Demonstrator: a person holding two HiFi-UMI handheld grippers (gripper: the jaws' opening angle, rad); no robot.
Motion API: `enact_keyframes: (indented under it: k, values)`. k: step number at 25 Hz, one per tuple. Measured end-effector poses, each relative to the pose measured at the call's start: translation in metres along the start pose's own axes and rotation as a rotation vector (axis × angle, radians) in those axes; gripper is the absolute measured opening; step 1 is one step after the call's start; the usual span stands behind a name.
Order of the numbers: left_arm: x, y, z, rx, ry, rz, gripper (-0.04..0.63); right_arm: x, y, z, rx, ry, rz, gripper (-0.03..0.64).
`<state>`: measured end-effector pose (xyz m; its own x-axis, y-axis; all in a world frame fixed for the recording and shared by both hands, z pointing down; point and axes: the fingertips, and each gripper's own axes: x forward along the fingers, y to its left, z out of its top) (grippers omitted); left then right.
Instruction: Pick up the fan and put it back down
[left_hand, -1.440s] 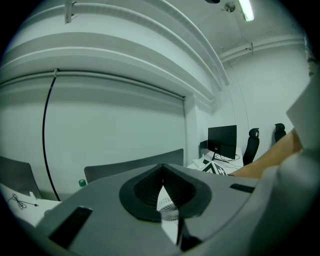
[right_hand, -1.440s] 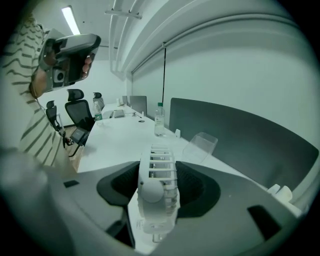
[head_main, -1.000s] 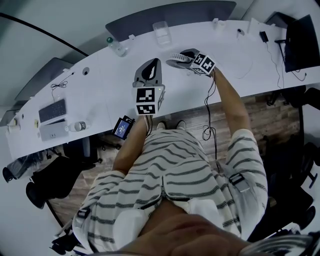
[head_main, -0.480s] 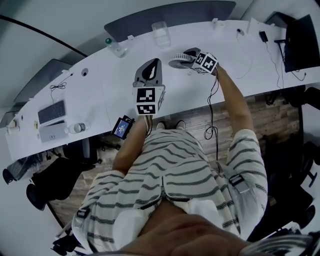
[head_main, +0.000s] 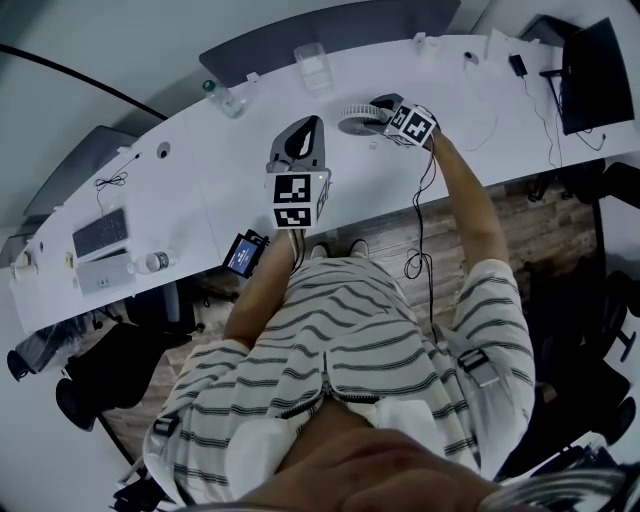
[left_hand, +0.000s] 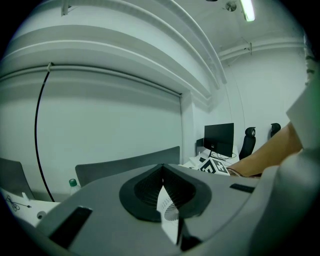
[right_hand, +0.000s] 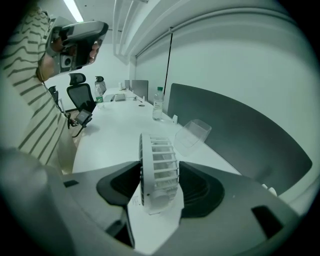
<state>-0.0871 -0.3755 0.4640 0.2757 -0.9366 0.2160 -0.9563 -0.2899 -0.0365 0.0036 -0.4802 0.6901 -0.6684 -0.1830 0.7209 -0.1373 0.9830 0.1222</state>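
Right tool: The right tool (head_main: 378, 110) was held out over the far part of the table (head_main: 200, 190). Its jaws stood on both sides of the fan (right_hand: 159, 167), and the pads seemed to press on it, so I judged it clamped on the fan.
Fan: The fan was white, with its grille on edge between the right tool's jaws. The table surface was just under it. I could not tell if its foot touched the table or hung a little above.
Left tool: The left tool (head_main: 300, 142) was closer to my operator's body, well apart from the fan. Its jaws met at the tips and held nothing.
Beyond the right tool: A clear container (right_hand: 192, 135) and a bottle (right_hand: 158, 107) stood further ahead of its jaws.
Progress: I judged the grasp as done. What was left depended on the lift, which I could not confirm. The release was surely not yet made.
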Motion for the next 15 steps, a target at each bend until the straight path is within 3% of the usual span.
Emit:
enact_keyframes:
  k: [9,13,15]
  values:
    - [0.002,-0.009,0.002,0.003,-0.007,-0.027,0.008,-0.020,-0.003,0.012,0.032,-0.041,-0.048,0.229]
    - [0.001,-0.015,0.003,0.003,-0.013,-0.042,0.008,-0.035,-0.002,0.027,0.094,-0.115,-0.082,0.227]
    - [0.001,-0.018,0.003,0.004,-0.015,-0.048,0.008,-0.043,-0.004,0.033,0.159,-0.162,-0.105,0.174]
